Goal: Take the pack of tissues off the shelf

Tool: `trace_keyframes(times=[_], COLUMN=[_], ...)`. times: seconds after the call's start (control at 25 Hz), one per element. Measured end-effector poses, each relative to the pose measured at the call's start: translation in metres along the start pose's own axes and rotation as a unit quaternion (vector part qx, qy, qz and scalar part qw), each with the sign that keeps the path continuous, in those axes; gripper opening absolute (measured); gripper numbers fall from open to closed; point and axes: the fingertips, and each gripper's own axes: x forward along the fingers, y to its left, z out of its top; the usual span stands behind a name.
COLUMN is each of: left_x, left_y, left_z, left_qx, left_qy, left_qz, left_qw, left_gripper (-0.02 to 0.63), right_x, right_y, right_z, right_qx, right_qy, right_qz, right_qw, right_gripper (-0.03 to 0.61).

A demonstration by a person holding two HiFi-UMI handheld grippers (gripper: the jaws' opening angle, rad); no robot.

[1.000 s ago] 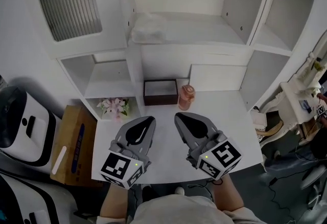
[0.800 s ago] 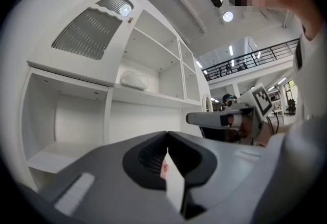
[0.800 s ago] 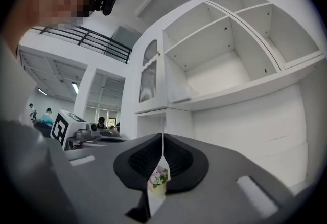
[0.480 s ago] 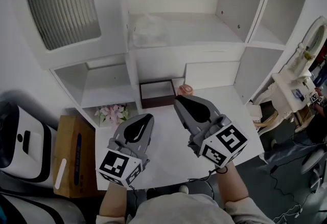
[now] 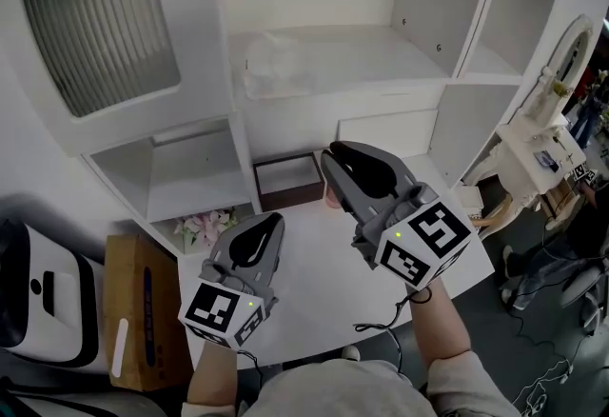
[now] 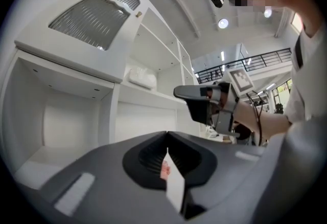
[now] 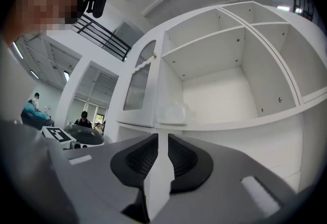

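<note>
Right gripper (image 7: 158, 137): jaws opening, nothing between them, pointed toward the pack of tissues (image 5: 273, 63), which lies at the left end of the shelf (image 5: 381, 58), well apart. Left gripper (image 6: 167, 135): jaws pressed together, empty. The pack is judged light, soft and slippery-wrapped; pinch across its near edge. Only the right gripper view shows its bulging front; only the head view shows its length.

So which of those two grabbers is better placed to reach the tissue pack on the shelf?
The right gripper. It is held up near the shelf, pointing at the pack of tissues, its jaws opening with nothing between them. The left gripper sits lower over the table, jaws together.
</note>
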Motion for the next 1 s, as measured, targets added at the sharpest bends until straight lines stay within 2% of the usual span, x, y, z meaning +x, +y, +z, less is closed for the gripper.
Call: trace_keyframes(times=[0.68, 1.0], left_x=[0.012, 0.01], left_y=[0.039, 0.052], left_z=[-0.006, -0.01], left_qx=[-0.019, -0.028], left_qy=[-0.003, -0.003], left_qz=[-0.042, -0.044], left_qw=[0.9989, 0.9987], left_gripper=[0.002, 0.002], right_x=[0.053, 0.071], right_y=[-0.033, -0.038], right_z=[0.024, 0.028], right_qx=[-0.015, -0.025], right_qy=[-0.009, -0.007], right_qz=[-0.056, -0.064], right_qw=[0.998, 0.998], right_gripper=[0.129, 0.166])
